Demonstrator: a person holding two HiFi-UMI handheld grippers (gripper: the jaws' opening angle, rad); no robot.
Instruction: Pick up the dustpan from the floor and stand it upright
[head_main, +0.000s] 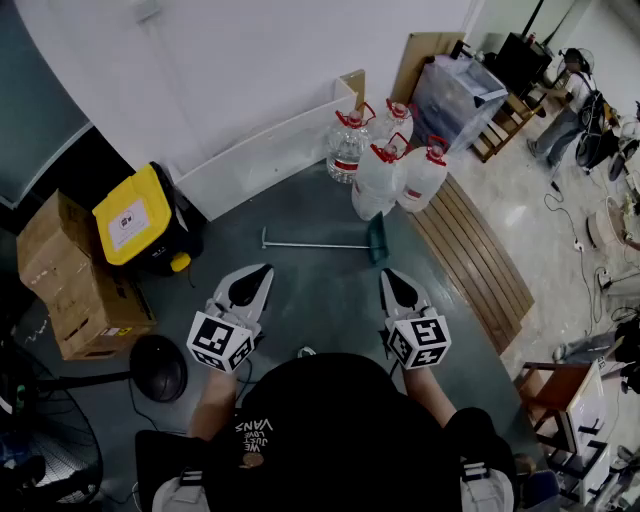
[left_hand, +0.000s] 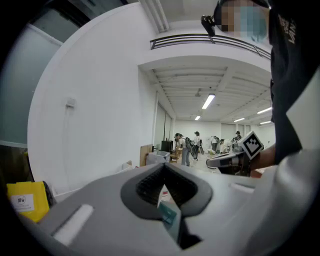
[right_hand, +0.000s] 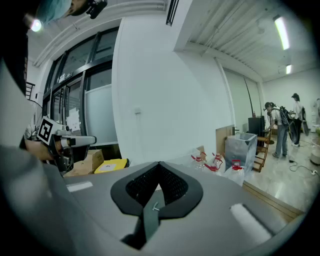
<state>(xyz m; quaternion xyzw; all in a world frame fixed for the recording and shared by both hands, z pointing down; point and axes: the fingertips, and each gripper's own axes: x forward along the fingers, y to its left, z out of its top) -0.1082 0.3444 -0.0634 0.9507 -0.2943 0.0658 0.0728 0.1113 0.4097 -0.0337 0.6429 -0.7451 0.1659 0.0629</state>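
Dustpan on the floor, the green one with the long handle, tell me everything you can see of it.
The green plastic-looking dustpan lies flat on the grey floor, not upright. Its thin, metal-looking grey handle runs left from the pan and ends in a short crosspiece. The pan sits just in front of the clear water bottles with red caps; whether it touches them is unclear. Nothing holds it.

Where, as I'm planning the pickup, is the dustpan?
In the head view the dustpan lies flat on the grey floor mid-frame, just before the water bottles, its handle running left.
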